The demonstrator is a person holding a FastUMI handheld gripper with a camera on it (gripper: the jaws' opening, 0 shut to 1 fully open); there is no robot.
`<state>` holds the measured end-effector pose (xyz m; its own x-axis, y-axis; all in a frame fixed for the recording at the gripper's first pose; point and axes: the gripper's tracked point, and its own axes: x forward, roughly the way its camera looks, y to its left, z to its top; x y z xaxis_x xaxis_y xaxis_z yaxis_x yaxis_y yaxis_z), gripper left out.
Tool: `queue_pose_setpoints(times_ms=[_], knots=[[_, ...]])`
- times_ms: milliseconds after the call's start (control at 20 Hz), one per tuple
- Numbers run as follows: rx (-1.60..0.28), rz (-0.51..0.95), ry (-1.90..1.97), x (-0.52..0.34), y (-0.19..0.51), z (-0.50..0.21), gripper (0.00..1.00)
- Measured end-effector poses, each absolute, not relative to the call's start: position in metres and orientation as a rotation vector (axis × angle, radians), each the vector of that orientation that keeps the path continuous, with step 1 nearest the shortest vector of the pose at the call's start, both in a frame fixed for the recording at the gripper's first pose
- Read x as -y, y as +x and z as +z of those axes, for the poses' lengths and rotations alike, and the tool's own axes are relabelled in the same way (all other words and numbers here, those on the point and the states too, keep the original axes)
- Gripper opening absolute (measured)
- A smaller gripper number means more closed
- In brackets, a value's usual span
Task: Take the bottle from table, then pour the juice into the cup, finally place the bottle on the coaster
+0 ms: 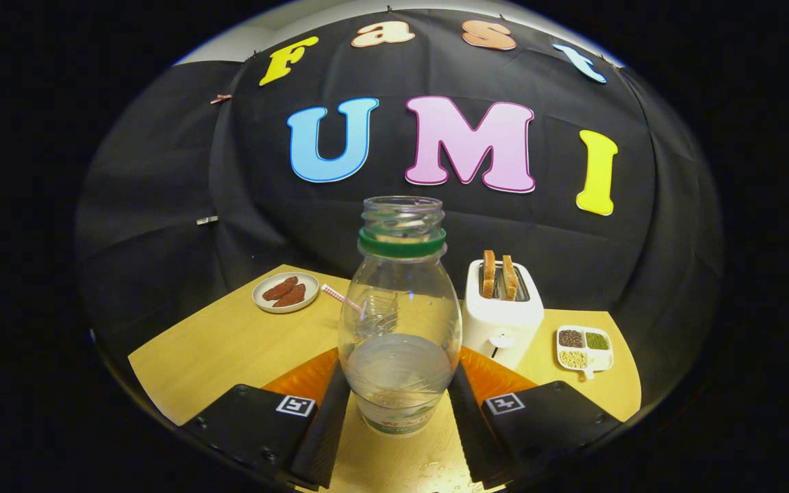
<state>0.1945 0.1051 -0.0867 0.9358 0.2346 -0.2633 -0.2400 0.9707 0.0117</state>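
The uncapped juice bottle [400, 322] stood upright on the tabletop [230, 342], directly between the gripper's [399, 404] fingers, which pressed its lower sides; its long axis vertical, a cup behind it.

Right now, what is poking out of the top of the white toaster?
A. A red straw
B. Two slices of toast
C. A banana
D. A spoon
B. Two browned slices of toast stand upright in the slots of the toaster, which sits beyond the bottle held between the gripper fingers.
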Motion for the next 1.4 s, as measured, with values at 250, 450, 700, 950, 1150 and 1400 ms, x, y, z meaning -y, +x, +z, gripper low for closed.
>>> queue_pose_setpoints(times_ms=[250,450,700,950,1150,1400], knots=[[-0.263,0.295,0.003,-0.122,0.227,-0.122,0.75],[-0.275,0.310,0.005,-0.128,0.249,-0.149,0.76],[-0.320,0.332,-0.017,-0.132,0.252,-0.179,0.76],[-0.324,0.337,-0.016,-0.133,0.251,-0.185,0.78],[-0.351,0.336,0.008,-0.130,0.247,-0.189,0.84],[-0.331,0.331,0.010,-0.124,0.236,-0.171,1.00]])
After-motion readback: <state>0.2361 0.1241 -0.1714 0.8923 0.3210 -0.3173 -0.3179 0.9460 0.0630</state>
